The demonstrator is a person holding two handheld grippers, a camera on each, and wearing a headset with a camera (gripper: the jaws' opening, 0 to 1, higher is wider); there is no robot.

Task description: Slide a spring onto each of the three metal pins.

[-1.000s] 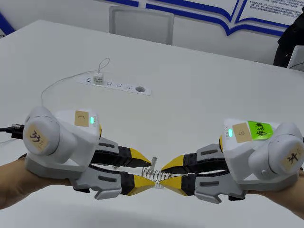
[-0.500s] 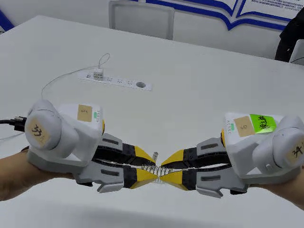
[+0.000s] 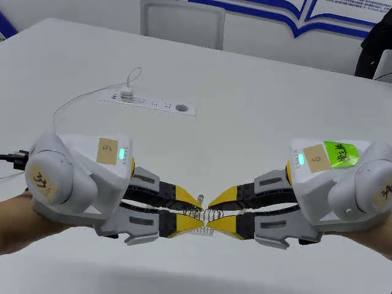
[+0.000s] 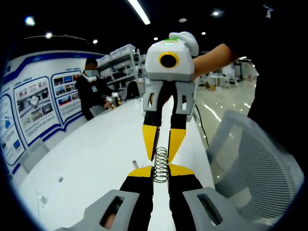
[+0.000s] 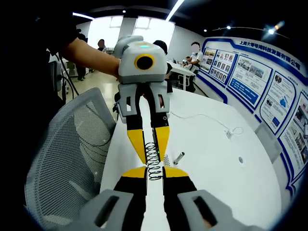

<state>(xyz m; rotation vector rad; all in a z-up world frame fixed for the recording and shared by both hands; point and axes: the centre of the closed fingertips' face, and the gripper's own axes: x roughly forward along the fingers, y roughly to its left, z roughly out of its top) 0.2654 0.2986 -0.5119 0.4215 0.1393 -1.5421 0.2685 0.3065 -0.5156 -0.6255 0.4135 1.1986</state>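
A small coil spring lies level between the two grippers, which meet tip to tip low over the white table. My left gripper is shut on one end, my right gripper on the other. In the left gripper view the spring runs from my left gripper up to the right gripper. The right gripper view shows the spring between my right gripper and the left gripper. One metal pin stands just behind the tips, beside the spring.
A white power strip with a plug and cable lies further back on the table. A chair stands at the far edge. A mesh chair is at the near side. People stand in the background.
The grippers have stayed tip to tip. The spring, which hung slanted below the tips, now lies level between the jaws. The head camera has shifted a little.
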